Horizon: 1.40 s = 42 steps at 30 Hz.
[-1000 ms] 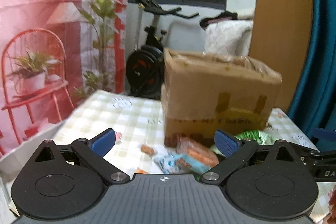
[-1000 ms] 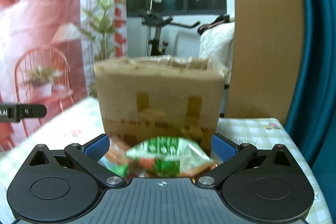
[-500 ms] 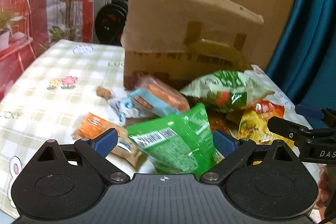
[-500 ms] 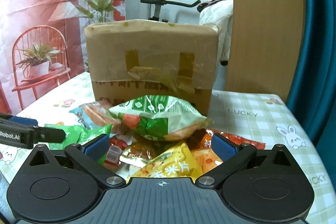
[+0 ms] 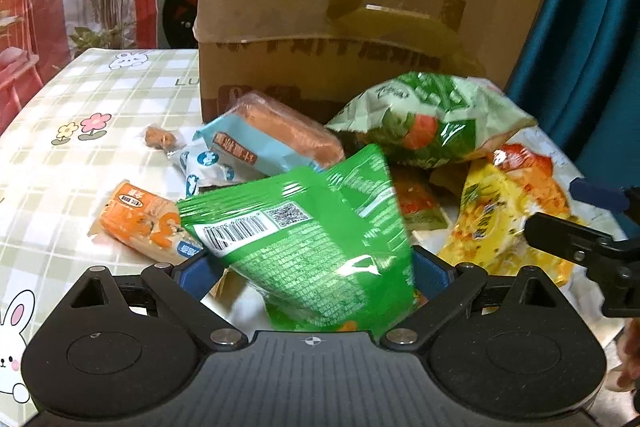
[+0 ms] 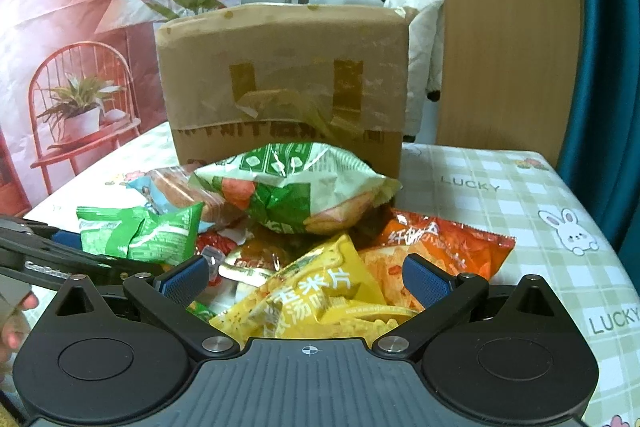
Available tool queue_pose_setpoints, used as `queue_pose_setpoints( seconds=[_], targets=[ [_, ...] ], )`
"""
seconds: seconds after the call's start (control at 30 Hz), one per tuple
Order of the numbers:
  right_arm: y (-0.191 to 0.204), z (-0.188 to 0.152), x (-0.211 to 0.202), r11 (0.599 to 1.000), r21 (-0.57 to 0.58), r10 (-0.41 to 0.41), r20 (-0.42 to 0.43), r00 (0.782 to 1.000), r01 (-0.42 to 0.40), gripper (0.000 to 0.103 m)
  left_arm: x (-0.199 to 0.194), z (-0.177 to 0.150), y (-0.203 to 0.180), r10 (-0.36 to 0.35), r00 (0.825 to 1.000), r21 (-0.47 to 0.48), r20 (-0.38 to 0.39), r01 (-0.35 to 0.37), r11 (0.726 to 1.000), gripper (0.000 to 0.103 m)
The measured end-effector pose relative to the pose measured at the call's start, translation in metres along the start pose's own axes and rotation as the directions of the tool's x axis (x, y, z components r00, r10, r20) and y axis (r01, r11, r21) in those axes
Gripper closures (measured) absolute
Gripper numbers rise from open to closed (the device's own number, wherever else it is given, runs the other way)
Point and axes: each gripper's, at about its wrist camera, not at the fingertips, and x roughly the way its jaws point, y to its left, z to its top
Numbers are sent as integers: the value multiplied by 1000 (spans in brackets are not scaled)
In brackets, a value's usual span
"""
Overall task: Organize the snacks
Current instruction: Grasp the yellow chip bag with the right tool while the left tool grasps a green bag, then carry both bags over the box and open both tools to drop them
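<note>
The cardboard box is the biggest thing on the table, standing toward the far edge on the checked cloth with its taped side facing the snacks. I can't see into it from either view, so I can't tell whether anything has gone inside; to my eye the sorting has barely started, because the whole heap is loose in front of the box.

The puffy green-and-white bag sits highest, right against the box's front. Nearer the front edge lies the bright green packet, barcode up, sitting between the fingers of the left gripper. Those fingers are spread to either side of it; whether the pads actually press it I cannot say, it looks more straddled than pinched. The right gripper is also spread wide, poised over the yellow packet with nothing held, and an orange packet lies just beside that, toward the right edge.

Smaller pieces trail toward the left edge: a pale blue wrapped cake, an orange-and-white pack, and a little brown sweet.

The packets overlap, so lifting one could drag its neighbours, and the two grippers work close together over the same pile.
</note>
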Motion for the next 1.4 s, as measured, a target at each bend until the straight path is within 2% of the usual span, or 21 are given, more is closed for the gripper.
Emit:
queue_pose_setpoints(
  seconds=[0.23,0.47,0.53,0.6,0.8,0.83,1.0,1.1,1.23,1.4],
  targets=[
    [2,-5,15,992,-126,-5,-67,998,-4,1,-8,-4,-8,22,998,69,53,-25,997,17],
    [2,-9,35,975,-213,30,-173,984,-67,3,-27,1,-5,30,993,71,114,-38,997,19],
    [2,-11,41,975,-209,29,-200,979,-72,8,-30,2,-4,23,992,68,124,-32,997,19],
    [-2,-12,47,982,-177,32,-222,975,-73,9,-33,3,-3,21,991,64,132,-30,997,19],
    [-4,-10,48,986,-124,80,-239,968,-112,19,-37,6,2,28,988,40,149,-34,999,19],
    [-4,-10,46,986,-114,96,-240,966,-126,25,-38,7,3,33,988,34,152,-38,999,19],
    [-5,-7,29,986,-67,135,-208,969,-152,28,-46,9,6,37,985,18,170,-40,999,19],
    [-5,1,15,987,-51,143,-169,975,-154,28,-56,13,5,44,976,22,216,-50,999,19],
    [-7,25,-3,988,-61,135,-92,986,-141,28,-74,28,10,50,957,10,287,-55,998,19],
    [-15,73,-22,989,-66,133,43,990,-130,28,-95,67,21,72,923,-17,377,-71,997,19]
  ],
)
